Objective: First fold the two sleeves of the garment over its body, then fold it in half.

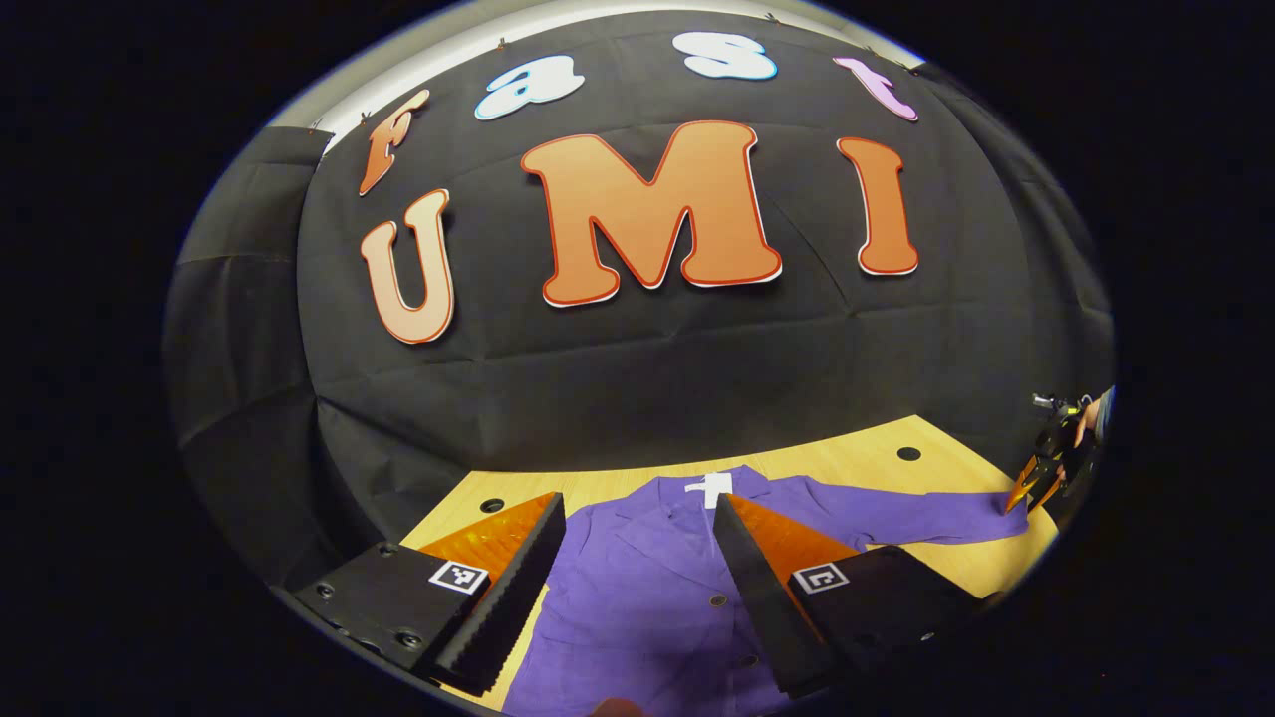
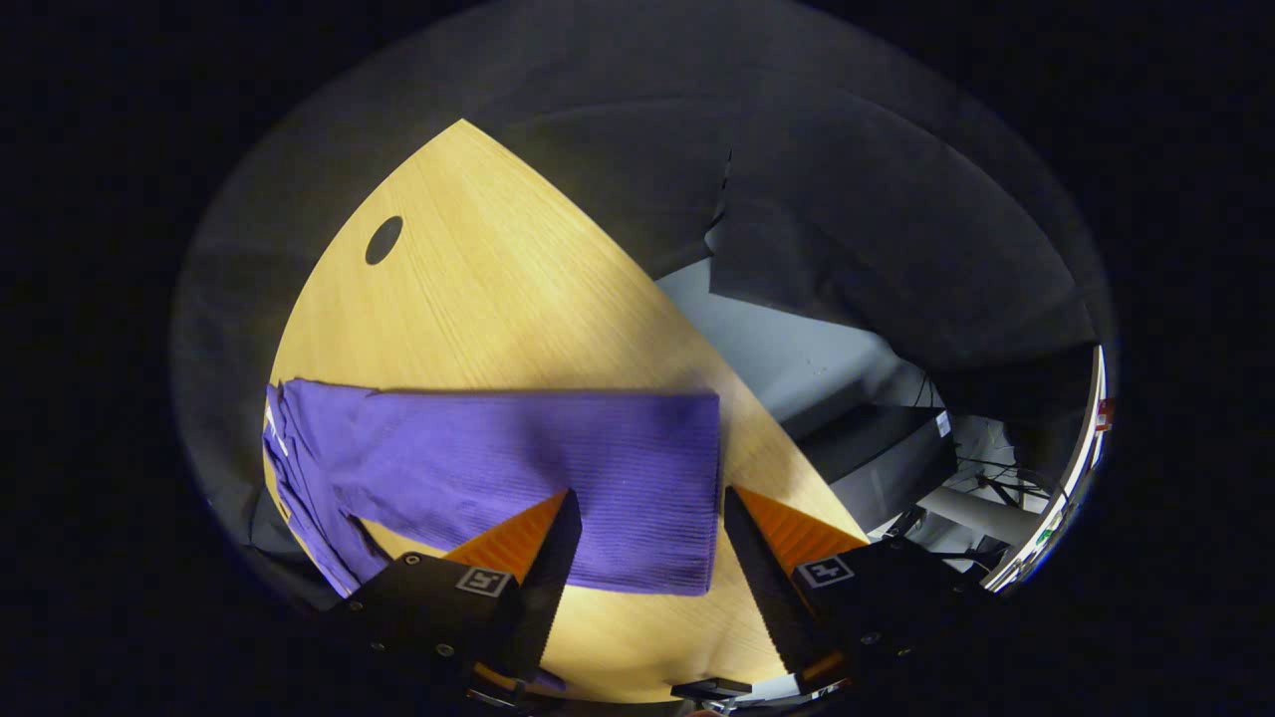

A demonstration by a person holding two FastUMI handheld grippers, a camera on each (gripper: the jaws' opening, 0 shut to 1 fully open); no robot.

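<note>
The purple ribbed-cloth garment [image 1: 647, 588] lies flat on the pale wooden desk [image 2: 478, 299], one long sleeve [image 2: 558, 468] stretched straight out sideways from the body. The right tool [image 2: 642, 543] hovers at that sleeve's cuff end, fingers spread wide either side of it, holding nothing. The left tool [image 1: 637, 558], equally wide and empty, hangs over the garment's chest. So the right tool is nearer, and the sleeve's long axis points back toward the body.

Left gripper view: low over table [image 1: 867, 453], facing the far wall across the garment [image 1: 647, 588] body. Right gripper view: close, tilted down on the sleeve [image 2: 518, 468] end. Shared: garment, table, right gripper [image 1: 1026, 493].
</note>
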